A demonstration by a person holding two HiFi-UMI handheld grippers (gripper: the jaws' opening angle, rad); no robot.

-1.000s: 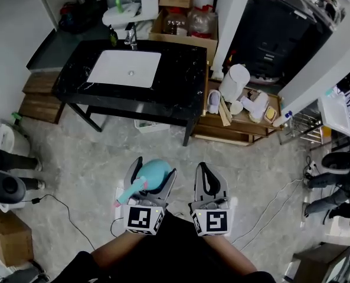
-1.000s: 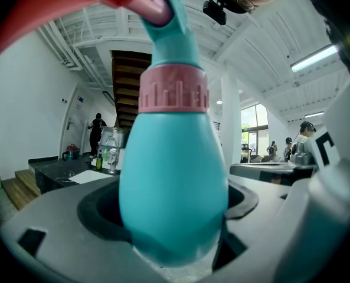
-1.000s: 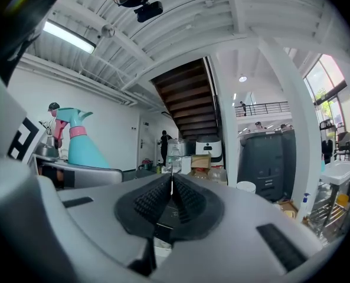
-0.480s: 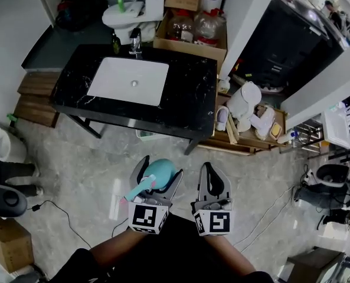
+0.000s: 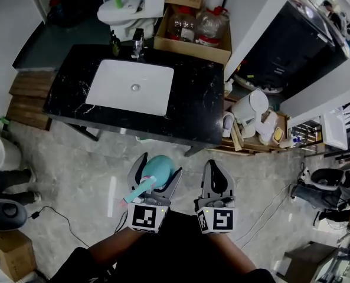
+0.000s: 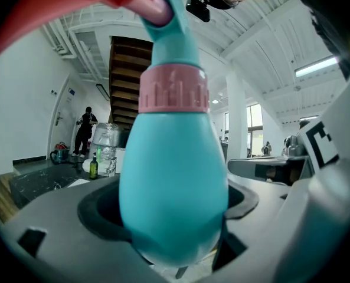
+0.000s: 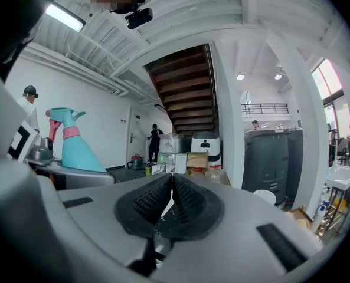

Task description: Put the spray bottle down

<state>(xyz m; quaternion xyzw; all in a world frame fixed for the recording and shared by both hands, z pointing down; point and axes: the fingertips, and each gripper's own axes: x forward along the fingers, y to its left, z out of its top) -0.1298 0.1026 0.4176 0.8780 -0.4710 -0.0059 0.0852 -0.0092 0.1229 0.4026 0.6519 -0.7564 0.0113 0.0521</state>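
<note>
Spray bottle (image 6: 173,187), teal with a pink collar and pink trigger, sits low and left of centre in the head view, clamped by its rounded body between the wide-spread jaws of the left gripper (image 5: 159,165) and held clear of the floor (image 5: 74,170). The bottle's nozzle end points back toward the person. The right gripper (image 5: 215,168) hangs just beside it on the right, its jaws pressed together with nothing between them. Both forearms enter from the bottom edge, and both grippers point level toward the top of the frame, marker cubes facing up.

Ahead of them, across a strip of grey stone floor, stands a black bench (image 5: 192,111) with a white sink (image 5: 130,86) and a tap (image 5: 137,40) at its far edge. Behind it are a toilet (image 5: 124,10) and a cardboard box (image 5: 192,40) holding plastic bottles. At centre right a low wooden shelf (image 5: 245,143) carries a white jug (image 5: 249,106) and clutter. A cable (image 5: 269,208) trails over the floor at lower right.
</note>
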